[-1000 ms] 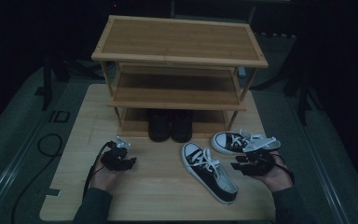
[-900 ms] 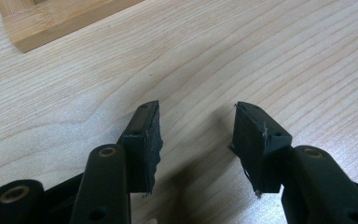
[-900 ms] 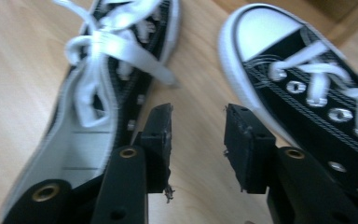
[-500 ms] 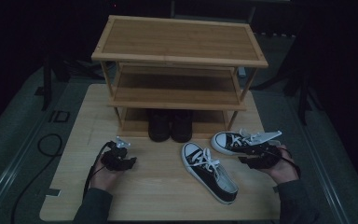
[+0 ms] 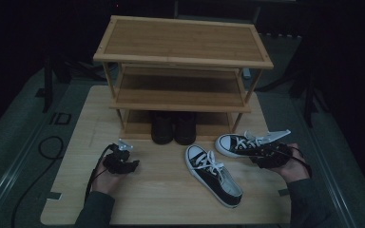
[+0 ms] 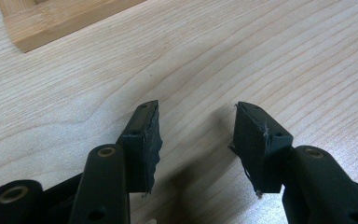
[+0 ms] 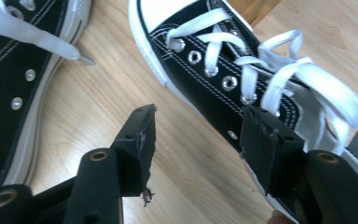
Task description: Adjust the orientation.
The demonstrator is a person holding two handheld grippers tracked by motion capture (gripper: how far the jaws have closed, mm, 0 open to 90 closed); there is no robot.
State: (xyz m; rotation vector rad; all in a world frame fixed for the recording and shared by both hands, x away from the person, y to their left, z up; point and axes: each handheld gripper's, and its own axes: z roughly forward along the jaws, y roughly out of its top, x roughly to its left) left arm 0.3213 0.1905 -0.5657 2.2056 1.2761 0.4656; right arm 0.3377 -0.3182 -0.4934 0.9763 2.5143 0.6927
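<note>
Dim high view: dark pair (image 5: 173, 128) under the shoe rack (image 5: 183, 71) is hard to make out. Right tool (image 7: 196, 144), jaws apart, sits at the rear sneaker (image 7: 242, 79), heel cut off. Front sneaker (image 5: 214, 175) lies just before the rack; left tool (image 6: 196, 140) gapes over bare table (image 6: 261, 56), left of rack.

Left gripper (image 5: 121, 161) low over the desk (image 5: 161, 194), held from behind by left hand (image 5: 105, 176), fingers (image 6: 142, 140) spread apart, nothing between them. Right gripper (image 5: 268, 154) in right hand (image 5: 292, 164), fingers (image 7: 137, 144) also parted, empty gap, pointing left across the desk.
</note>
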